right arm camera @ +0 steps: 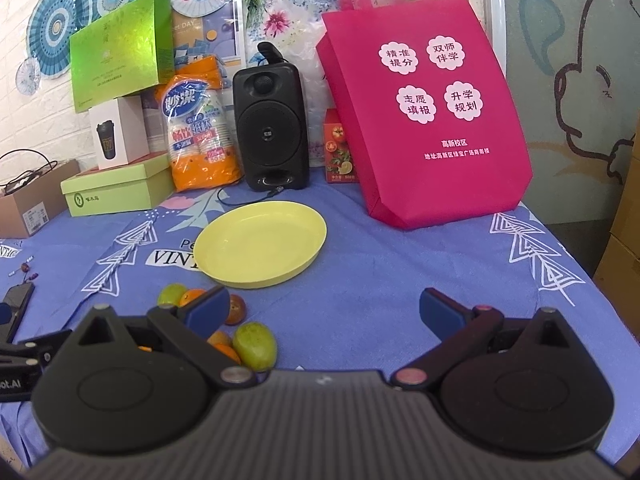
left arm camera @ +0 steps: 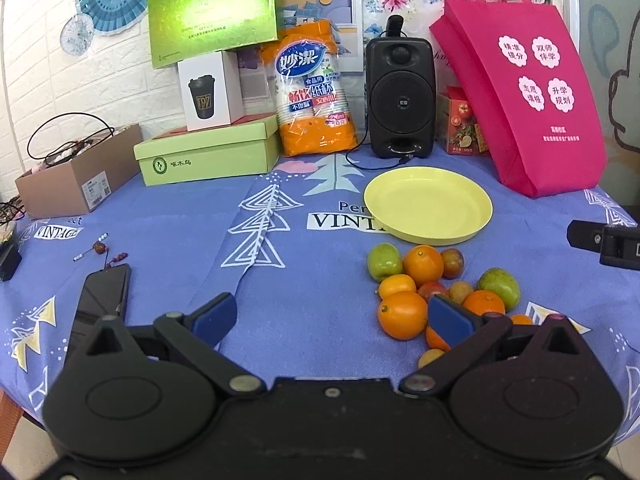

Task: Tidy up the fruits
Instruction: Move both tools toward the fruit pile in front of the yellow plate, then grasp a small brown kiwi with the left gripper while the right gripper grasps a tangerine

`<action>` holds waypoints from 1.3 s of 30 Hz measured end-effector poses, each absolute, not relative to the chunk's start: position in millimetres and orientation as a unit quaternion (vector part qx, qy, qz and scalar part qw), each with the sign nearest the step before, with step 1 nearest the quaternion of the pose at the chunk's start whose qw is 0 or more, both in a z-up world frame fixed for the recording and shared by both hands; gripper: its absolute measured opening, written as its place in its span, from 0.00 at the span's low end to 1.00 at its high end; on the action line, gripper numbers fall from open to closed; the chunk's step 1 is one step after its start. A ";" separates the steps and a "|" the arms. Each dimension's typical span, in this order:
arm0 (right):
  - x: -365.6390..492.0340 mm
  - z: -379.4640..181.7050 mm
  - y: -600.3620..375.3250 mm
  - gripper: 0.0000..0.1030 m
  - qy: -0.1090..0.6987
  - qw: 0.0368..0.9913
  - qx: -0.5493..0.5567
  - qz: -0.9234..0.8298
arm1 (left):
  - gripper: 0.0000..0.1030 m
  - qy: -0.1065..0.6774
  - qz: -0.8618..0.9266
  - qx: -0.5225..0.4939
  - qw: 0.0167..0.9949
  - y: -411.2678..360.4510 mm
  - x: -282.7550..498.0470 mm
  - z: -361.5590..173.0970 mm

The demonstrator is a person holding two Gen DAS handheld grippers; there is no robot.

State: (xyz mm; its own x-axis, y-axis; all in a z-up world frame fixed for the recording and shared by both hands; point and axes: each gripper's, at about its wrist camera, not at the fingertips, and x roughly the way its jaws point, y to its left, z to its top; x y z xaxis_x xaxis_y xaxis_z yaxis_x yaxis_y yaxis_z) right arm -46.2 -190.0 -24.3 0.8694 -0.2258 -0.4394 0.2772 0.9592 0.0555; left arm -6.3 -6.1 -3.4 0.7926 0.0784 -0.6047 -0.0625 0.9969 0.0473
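Note:
A pile of fruit [left arm camera: 436, 292] lies on the blue tablecloth just in front of an empty yellow plate [left arm camera: 428, 204]: oranges [left arm camera: 402, 314], green fruits [left arm camera: 384, 262], and small reddish ones [left arm camera: 452, 263]. My left gripper [left arm camera: 332, 318] is open, its right finger [left arm camera: 450, 318] against the pile's near edge. In the right wrist view the plate [right arm camera: 262, 246] sits ahead and left, and a green fruit [right arm camera: 255, 346] lies by the left finger [right arm camera: 208, 312]. My right gripper [right arm camera: 324, 314] is open over bare cloth.
Along the back stand green boxes [left arm camera: 208, 156], a white cup box [left arm camera: 210, 90], a pack of paper cups [left arm camera: 314, 92], a black speaker [left arm camera: 400, 96] with a cable and a pink tote bag [left arm camera: 524, 80]. A phone [left arm camera: 104, 300] and beads [left arm camera: 100, 248] lie at the left.

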 end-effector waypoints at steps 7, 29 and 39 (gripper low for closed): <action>-47.9 -24.8 -189.6 1.00 0.242 0.962 0.060 -0.113 | 1.00 0.323 0.032 0.015 0.946 -7.5 -4.5 -6.9; -59.7 -72.9 -185.3 0.99 0.252 0.967 -0.024 -0.022 | 1.00 0.345 -0.065 0.038 0.935 -31.4 -8.9 -60.2; -49.9 -94.5 -176.6 0.78 0.277 0.956 -0.090 0.030 | 0.86 0.354 -0.090 0.046 0.930 -36.4 7.1 -86.1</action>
State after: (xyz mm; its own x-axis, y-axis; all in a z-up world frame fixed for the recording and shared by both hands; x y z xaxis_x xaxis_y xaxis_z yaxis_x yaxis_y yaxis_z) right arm -49.9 -176.6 -94.5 0.8450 0.0069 -0.5348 -0.1067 0.9820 -0.1559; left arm 7.1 -36.4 -86.1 0.7335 -0.1342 -0.6663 0.1988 0.9798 0.0216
